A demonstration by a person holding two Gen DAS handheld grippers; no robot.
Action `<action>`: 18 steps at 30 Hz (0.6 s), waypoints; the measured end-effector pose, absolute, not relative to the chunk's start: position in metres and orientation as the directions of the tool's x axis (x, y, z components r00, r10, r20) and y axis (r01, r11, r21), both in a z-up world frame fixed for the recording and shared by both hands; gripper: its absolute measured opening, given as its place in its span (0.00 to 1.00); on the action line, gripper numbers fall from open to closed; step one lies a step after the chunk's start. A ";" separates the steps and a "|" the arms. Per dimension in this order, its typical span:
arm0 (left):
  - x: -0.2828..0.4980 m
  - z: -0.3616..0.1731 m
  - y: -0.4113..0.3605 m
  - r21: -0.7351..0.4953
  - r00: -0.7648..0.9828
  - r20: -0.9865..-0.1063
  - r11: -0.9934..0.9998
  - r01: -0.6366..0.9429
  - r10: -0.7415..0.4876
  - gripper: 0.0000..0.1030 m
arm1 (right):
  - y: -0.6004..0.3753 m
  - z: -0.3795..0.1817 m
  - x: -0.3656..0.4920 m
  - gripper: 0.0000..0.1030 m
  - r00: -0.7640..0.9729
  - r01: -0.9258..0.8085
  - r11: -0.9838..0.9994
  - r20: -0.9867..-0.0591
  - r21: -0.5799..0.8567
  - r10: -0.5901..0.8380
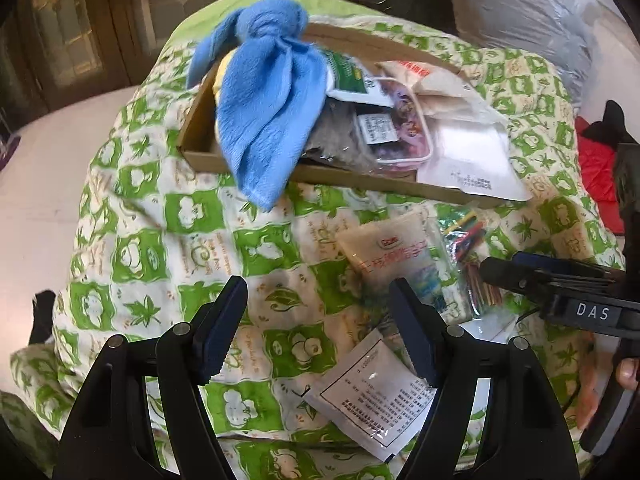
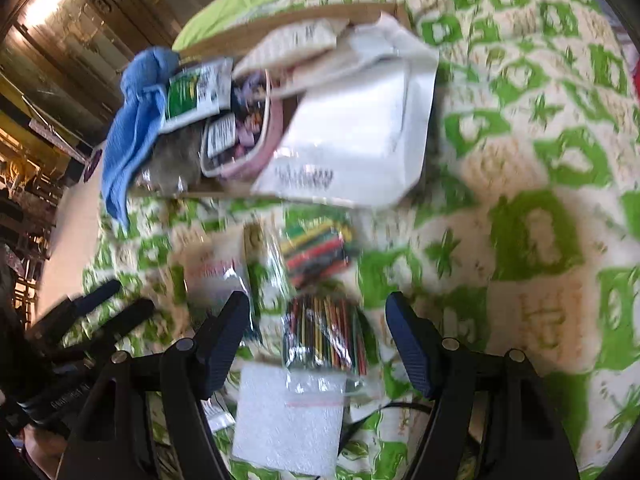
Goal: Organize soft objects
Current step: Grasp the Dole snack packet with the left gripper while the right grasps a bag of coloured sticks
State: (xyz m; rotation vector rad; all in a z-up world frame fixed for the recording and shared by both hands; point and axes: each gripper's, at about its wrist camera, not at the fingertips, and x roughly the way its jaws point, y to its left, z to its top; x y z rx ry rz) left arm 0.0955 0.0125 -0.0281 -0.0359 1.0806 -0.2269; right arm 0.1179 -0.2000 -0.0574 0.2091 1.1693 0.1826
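Black two-finger tooling fills the foreground: the left gripper stands with jaws apart and nothing between them, above a flat white printed sachet lying on the green-and-cream patterned quilt. The right gripper is likewise spread and empty, angled steeply down over a clear plastic bag of coloured sticks. Both packets look light, floppy and slick, so pinching an edge or corner would likely hold best. Beyond them sits the shallow brown cardboard tray, already holding a knotted blue cloth and several pouches.
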 end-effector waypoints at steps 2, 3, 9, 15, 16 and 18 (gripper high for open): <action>0.095 -0.035 0.011 -0.144 0.423 -0.882 0.973 0.180 -0.209 0.72 | -0.201 -0.057 0.116 0.69 0.376 -0.035 0.965 -0.891 0.260 0.253; 0.096 -0.039 0.010 -0.148 0.404 -0.890 0.972 0.185 -0.212 0.72 | -0.201 -0.058 0.115 0.69 0.372 -0.035 0.965 -0.892 0.261 0.256; 0.096 -0.039 0.006 -0.173 0.401 -0.884 0.965 0.200 -0.241 0.72 | -0.201 -0.076 0.103 0.69 0.311 -0.042 0.952 -0.902 0.302 0.300; 0.097 -0.045 0.003 -0.178 0.380 -0.893 0.965 0.192 -0.240 0.72 | -0.203 -0.096 0.111 0.56 0.276 -0.012 0.962 -0.924 0.272 0.265; 0.097 -0.045 0.001 -0.181 0.379 -0.893 0.965 0.192 -0.243 0.72 | -0.206 -0.098 0.111 0.47 0.277 -0.008 0.966 -0.927 0.260 0.252; 0.098 -0.046 -0.002 -0.185 0.376 -0.893 0.964 0.193 -0.247 0.72 | -0.212 -0.097 0.110 0.35 0.291 0.007 0.965 -0.923 0.263 0.249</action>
